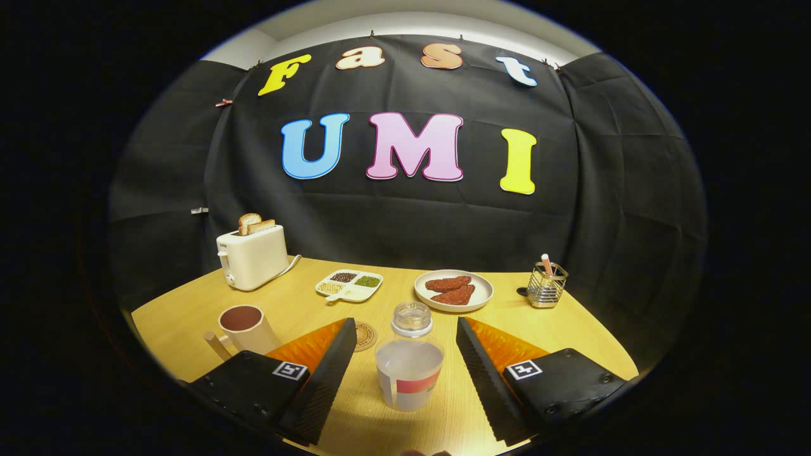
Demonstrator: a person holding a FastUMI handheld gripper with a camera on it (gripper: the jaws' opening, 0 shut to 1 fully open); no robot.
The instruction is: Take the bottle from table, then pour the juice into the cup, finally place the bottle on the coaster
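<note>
Gripper (405,373) is wide open, bottle (409,364) sitting between its fingers untouched. Cup (244,327) near the tabletop's (570,329) left edge, coaster (364,335) beside the bottle.

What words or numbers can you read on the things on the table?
No text can be read on the table things.
bottle: a red and white label band, no words legible.
toaster: a tiny mark near its top, too small to read.
cup and coaster: no writing visible.
tool: open, its fingers either side of the bottle; its square markers carry black and white patterns, not words.
</note>
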